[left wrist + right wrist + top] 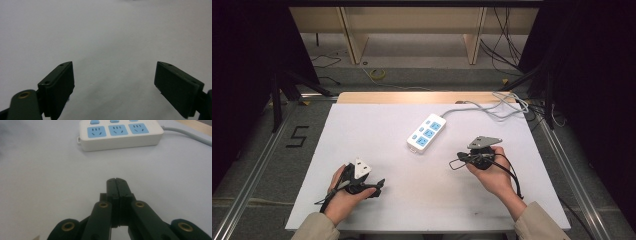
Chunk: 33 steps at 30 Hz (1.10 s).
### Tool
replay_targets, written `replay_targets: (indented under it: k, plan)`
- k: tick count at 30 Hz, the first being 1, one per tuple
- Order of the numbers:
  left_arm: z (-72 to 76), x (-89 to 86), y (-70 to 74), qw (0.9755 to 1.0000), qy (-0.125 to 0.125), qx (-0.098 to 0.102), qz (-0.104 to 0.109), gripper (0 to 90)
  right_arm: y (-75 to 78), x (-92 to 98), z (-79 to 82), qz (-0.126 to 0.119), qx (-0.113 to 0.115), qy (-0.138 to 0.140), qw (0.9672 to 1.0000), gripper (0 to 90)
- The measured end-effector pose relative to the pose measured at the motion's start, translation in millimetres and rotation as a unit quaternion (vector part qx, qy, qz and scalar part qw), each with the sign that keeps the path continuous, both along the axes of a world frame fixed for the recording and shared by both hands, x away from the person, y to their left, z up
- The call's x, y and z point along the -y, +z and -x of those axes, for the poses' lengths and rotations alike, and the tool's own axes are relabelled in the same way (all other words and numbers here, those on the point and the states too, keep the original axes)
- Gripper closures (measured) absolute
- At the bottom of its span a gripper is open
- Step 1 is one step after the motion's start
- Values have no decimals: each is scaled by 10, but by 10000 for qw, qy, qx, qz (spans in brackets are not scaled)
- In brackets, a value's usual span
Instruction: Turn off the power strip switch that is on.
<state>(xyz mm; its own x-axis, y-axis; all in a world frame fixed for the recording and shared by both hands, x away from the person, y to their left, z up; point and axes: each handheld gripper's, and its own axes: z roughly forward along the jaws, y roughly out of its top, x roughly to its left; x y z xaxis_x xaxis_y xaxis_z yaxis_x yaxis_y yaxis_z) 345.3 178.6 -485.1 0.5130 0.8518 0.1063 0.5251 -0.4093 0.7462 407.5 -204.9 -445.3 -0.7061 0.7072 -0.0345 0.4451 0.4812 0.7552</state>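
A white power strip (427,132) with three blue sockets lies at the middle of the white table top (377,130). In the right gripper view the power strip (120,132) sits ahead of the jaws, and its grey cable (187,135) runs off to the right. My right gripper (116,181) is shut with nothing in it and hovers low over the table. From above, the right gripper (455,162) points left, just to the right of the strip's near end. My left gripper (115,75) stands wide open over bare table. The left gripper (379,186) is at the front left.
The strip's grey cable (492,107) loops off the table's back right corner. A wooden strip (412,97) borders the far edge. Metal rails (257,165) run along both sides on the floor, and a wooden frame (357,35) stands behind.
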Motion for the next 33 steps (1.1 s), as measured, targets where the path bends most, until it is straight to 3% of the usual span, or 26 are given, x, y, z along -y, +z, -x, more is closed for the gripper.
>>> replay_targets:
  k: [33]
  plan:
    - [25, -15, -6, 10000, 16, -12, -35, 162, 106, -386, -496, 138, 8, 75, 9999, 900]
